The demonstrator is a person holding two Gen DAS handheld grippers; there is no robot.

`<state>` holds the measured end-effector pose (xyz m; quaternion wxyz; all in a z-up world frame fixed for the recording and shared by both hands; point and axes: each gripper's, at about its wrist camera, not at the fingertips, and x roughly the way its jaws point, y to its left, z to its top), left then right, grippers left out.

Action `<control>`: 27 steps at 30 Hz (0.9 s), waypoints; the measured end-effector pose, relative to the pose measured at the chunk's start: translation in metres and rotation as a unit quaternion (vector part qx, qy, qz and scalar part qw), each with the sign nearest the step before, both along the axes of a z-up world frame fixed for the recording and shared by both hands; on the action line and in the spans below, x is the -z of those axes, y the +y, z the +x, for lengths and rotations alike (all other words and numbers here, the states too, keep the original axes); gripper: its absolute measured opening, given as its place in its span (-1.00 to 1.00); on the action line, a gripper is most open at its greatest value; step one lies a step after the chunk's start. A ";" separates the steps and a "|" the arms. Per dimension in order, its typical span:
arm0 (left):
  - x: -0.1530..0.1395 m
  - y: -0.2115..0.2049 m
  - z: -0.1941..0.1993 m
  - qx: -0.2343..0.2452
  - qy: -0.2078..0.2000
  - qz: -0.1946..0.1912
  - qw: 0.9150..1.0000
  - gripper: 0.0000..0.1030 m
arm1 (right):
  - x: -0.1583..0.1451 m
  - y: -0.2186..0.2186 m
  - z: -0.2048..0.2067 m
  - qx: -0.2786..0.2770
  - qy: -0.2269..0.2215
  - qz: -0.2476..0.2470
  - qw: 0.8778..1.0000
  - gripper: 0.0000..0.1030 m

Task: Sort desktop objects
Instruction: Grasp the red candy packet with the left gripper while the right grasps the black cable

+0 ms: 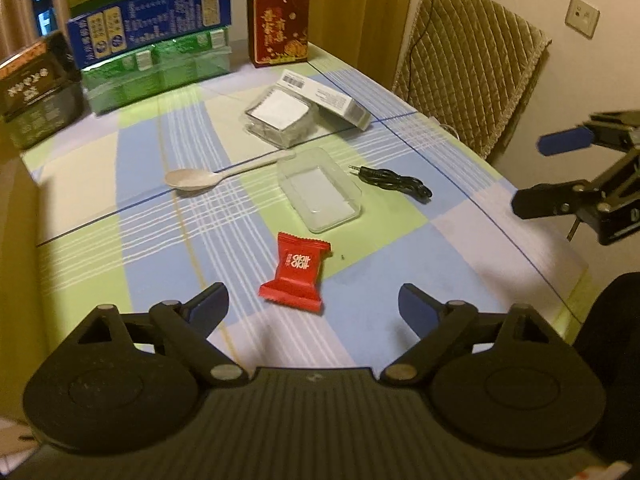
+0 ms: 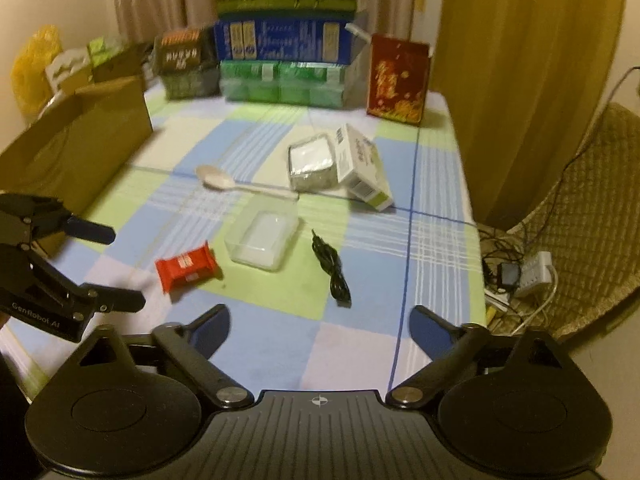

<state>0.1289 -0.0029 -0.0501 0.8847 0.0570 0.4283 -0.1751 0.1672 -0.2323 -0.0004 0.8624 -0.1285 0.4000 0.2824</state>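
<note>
A red candy packet lies on the checked tablecloth just ahead of my left gripper, which is open and empty. It also shows in the right wrist view. Behind it sit a clear plastic lid, a pale spoon, a black audio cable, a clear box with a white pad and a white carton. My right gripper is open and empty above the table's near edge, with the cable ahead of it.
Stacked blue and green cartons, a red box and a dark tin line the back. A cardboard box stands at the left. A padded chair and floor wires are to the right.
</note>
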 end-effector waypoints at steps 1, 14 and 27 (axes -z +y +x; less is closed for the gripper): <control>0.004 -0.001 0.003 0.001 0.001 0.000 1.000 0.62 | 0.004 0.001 0.004 -0.005 0.002 -0.004 1.000 0.67; 0.044 -0.007 0.034 0.016 -0.014 0.005 1.000 0.24 | 0.050 0.022 0.043 -0.058 -0.005 -0.053 0.997 0.28; 0.056 -0.002 0.039 0.014 -0.011 -0.004 1.000 -0.26 | 0.086 0.042 0.060 -0.055 -0.033 -0.059 0.996 -0.05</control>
